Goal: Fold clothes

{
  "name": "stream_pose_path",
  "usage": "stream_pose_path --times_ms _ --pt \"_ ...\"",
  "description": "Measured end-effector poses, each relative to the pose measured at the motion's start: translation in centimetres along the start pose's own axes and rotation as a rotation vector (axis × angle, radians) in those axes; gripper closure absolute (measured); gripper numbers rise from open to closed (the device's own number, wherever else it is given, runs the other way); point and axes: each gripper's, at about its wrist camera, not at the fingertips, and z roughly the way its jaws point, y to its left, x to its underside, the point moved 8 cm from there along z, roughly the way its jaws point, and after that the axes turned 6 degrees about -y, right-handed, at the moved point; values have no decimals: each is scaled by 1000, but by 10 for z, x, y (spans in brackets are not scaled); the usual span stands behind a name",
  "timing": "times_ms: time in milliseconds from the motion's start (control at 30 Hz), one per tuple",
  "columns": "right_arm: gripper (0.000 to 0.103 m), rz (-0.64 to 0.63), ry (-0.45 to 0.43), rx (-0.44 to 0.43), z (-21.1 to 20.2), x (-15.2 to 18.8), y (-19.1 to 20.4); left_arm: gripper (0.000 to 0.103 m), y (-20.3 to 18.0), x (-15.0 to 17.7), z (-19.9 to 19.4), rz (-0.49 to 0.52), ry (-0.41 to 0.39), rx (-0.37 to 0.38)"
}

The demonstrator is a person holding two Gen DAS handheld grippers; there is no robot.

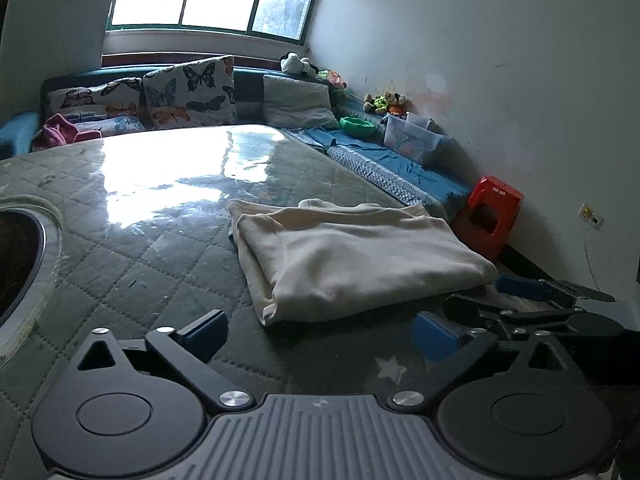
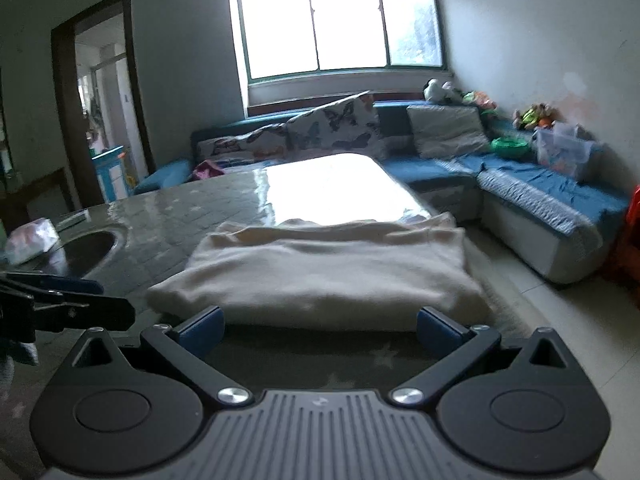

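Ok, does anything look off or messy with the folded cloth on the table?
Nothing stands out. The cream cloth lies folded on the table, its edges only slightly uneven, and both grippers sit open, apart from it.

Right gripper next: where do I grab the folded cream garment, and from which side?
Take the cream garment at its near folded edge, coming in low from the table's near side. That edge lies thick and rounded straight ahead of the open right gripper.

One folded cream cloth [image 1: 352, 256], two butterfly pillows [image 1: 188, 92], one grey pillow [image 1: 298, 102], one red stool [image 1: 490, 216], one green bowl [image 1: 357, 126].
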Motion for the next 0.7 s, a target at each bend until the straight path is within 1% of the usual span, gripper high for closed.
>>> stream_pose_path --times_ms 100,233,433,700 --pt "0 -10 25 30 0 4 3 0 2 3 -6 6 -4 -3" --pt "0 -32 48 48 -2 10 8 0 4 8 -10 6 -4 -10" --pt "0 -35 39 80 -8 14 11 0 8 14 -18 0 -3 -23" --pt "0 -41 30 88 -17 14 20 0 8 20 -29 -1 -9 -31"
